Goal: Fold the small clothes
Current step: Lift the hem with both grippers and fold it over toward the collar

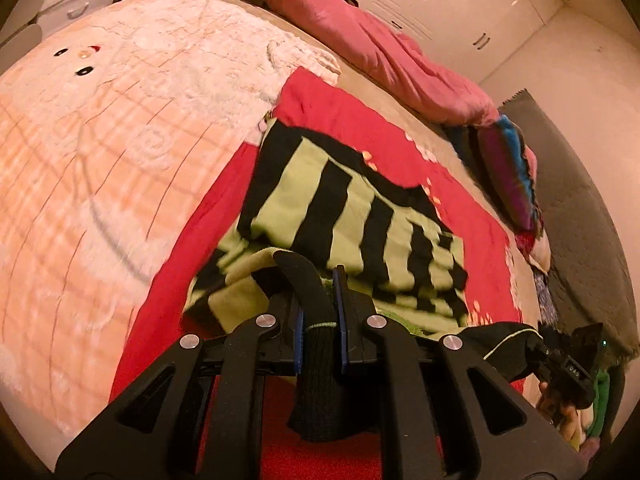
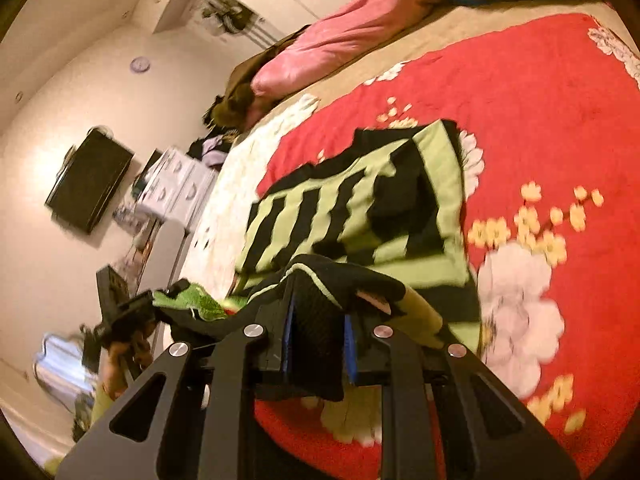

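A small black-and-lime striped sweater (image 1: pixel 360 208) lies on a red floral blanket (image 1: pixel 480 216) on the bed. My left gripper (image 1: pixel 320 312) is shut on the sweater's black ribbed hem, which hangs down between its blue pads. My right gripper (image 2: pixel 318 344) is shut on another black edge of the same sweater (image 2: pixel 348 208), lifted and bunched over the fingers. Each gripper shows in the other's view: the right gripper (image 1: pixel 568 368) at the lower right, the left gripper (image 2: pixel 128 312) at the lower left. The near part of the sweater is raised off the blanket.
A pink-and-white fluffy blanket (image 1: pixel 100 152) covers the left of the bed. A pink duvet (image 1: pixel 380 48) and striped cushion (image 1: pixel 508 176) lie along the far side. White drawers (image 2: pixel 176 188) and a wall TV (image 2: pixel 88 180) stand beyond the bed.
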Available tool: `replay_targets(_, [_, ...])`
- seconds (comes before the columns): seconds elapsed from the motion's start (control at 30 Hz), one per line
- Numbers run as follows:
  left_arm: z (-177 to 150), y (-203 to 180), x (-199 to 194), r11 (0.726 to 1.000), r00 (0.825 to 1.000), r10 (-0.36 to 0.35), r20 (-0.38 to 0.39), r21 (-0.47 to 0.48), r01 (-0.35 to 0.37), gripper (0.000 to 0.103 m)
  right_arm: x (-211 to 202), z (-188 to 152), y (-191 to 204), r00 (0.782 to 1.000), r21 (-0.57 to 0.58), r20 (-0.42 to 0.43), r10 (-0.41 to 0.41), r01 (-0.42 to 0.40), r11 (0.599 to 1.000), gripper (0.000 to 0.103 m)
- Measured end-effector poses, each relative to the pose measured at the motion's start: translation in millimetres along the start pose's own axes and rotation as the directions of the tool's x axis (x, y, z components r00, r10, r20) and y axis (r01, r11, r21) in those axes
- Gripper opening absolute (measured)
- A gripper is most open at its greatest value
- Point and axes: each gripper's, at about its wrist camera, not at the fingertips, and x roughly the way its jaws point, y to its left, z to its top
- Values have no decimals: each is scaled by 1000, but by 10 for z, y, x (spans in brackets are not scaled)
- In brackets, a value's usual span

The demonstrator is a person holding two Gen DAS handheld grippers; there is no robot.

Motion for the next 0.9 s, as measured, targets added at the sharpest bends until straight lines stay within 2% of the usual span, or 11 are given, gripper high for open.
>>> replay_targets(0.23, [289, -92, 510, 996, 998, 40, 38, -84, -37, 6, 385, 463, -181, 996, 55, 15, -86, 85, 995, 18])
replay_targets(0.3, [322, -55, 667, 988, 997, 52, 51, -147, -44, 7, 511, 550, -262, 992, 75, 10, -123, 122, 990, 18])
replay_targets(0.37, [282, 25, 740, 973, 998, 23, 61, -231, -9, 8, 608, 585, -343, 989, 92, 11, -148, 147, 985, 19])
replay_targets(0.43, [222, 38, 736, 967, 996, 15, 93, -253, 10, 12, 667, 575, -419, 987, 113, 11, -159, 157, 981, 21])
replay_targets(0.53, [121, -6, 629, 983, 985, 49, 166, -182, -18, 17, 700, 499, -515, 988, 156, 23, -154, 149, 976, 24])
replay_targets(0.63, [65, 25, 474, 991, 969, 76, 236, -130, -46, 20, 605, 434, -569, 989, 190, 84, -121, 104, 976, 48])
replay_targets(0.67, [55, 38, 416, 993, 963, 79, 258, -110, -52, 22, 539, 420, -563, 984, 188, 116, -138, 115, 975, 60])
replay_targets(0.73, [30, 52, 314, 994, 950, 103, 295, -61, -89, 26, 433, 407, -539, 975, 173, 156, -160, 132, 976, 63])
replay_targets(0.8, [-11, 52, 271, 992, 945, 123, 304, -4, -128, 31, 338, 383, -494, 972, 146, 170, -162, 137, 980, 66])
replay_targets(0.9, [-122, 74, 322, 985, 958, 142, 248, 58, -162, 32, 248, 250, -401, 970, 71, 156, -188, 179, 981, 77])
